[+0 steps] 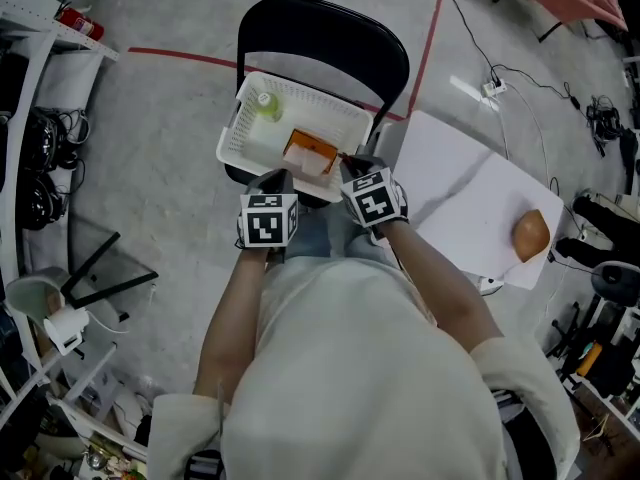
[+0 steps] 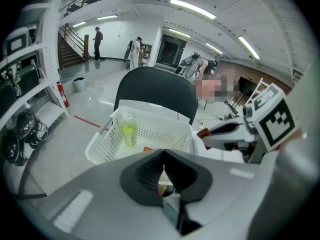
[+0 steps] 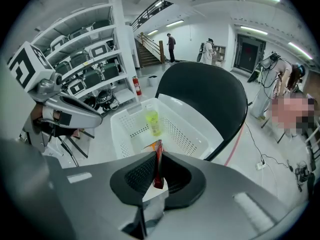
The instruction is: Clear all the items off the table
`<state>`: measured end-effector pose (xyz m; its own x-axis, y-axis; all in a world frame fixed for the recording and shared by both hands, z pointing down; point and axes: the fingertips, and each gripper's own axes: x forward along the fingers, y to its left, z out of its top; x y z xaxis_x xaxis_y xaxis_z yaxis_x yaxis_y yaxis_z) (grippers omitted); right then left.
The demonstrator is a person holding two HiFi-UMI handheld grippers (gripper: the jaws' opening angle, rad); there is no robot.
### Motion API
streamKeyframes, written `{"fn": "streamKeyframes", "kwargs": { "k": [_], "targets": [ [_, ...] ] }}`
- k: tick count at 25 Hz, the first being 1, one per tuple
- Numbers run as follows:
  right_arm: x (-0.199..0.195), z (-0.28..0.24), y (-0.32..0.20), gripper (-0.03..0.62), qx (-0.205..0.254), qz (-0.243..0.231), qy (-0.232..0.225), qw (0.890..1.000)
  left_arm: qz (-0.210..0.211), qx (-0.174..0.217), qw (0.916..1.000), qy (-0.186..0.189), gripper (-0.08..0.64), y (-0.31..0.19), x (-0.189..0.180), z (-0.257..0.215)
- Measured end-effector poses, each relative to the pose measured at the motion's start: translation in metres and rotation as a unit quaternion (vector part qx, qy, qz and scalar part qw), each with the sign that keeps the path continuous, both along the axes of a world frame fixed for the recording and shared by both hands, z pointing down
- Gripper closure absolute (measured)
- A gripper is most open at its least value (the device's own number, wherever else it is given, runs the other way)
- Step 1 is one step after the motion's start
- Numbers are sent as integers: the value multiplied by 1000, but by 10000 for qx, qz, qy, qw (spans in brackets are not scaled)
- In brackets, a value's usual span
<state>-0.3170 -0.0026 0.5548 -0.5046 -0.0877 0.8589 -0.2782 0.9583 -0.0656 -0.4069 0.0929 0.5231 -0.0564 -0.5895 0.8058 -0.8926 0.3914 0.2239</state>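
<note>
The right hand-held gripper (image 3: 158, 164) was pinching the thin red edge of an orange snack packet (image 1: 308, 154). The packet stood just beyond its tips, above the near end of a white perforated basket (image 1: 240, 128). The left hand-held gripper (image 2: 163, 159), just to its left, had its jaws pressed together with nothing plainly between them. Such a narrow bite on slick film looked likely to slip, and an early release could land the packet on the rim or the floor rather than inside. The basket overhung the seat of a black folding chair (image 1: 330, 38), so a knock from either hand-held gripper might tip it and spill the yellow-green bottle (image 1: 266, 104) lying at its far end. To the right of the right hand-held gripper a white tabletop (image 1: 450, 168) carried one brown bun (image 1: 531, 235) near its edge, and this rounded thing could roll off if nudged. Beyond lay a grey concrete floor (image 1: 170, 118) crossed by red tape (image 1: 180, 58) and trailing cables (image 1: 492, 88). Farther off were metal shelving (image 3: 85, 59), a fire extinguisher (image 3: 136, 86), a staircase (image 3: 147, 54) and distant people under strip lights.
</note>
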Motion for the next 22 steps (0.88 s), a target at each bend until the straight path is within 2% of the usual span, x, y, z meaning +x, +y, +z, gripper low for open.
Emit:
{"fn": "streamKeyframes", "kwargs": {
  "k": [6,15,16,17,18,19,22],
  "targets": [
    [-20,20,-5,561,-63,127,96,9999,-47,-51,9999,115,552,0,-24,13],
    [-37,25,-12,557,-12,456,162,9988,-102,-133,9996,228,552,7,-36,26],
    [-38,26,-12,546,3,492,147,9987,-92,-142,9996,231,552,8,-37,26],
    [-40,26,-12,493,-18,515,129,9986,-78,-151,9996,232,552,9,-37,26],
    [-42,27,-10,413,-68,534,103,9985,-66,-158,9996,232,552,10,-37,27],
    [-43,27,-9,379,-119,554,72,9984,-57,-162,9996,230,552,10,-38,27],
    [-43,28,-6,380,-159,582,91,9981,-45,-148,9996,221,552,10,-40,26]
  ]
}}
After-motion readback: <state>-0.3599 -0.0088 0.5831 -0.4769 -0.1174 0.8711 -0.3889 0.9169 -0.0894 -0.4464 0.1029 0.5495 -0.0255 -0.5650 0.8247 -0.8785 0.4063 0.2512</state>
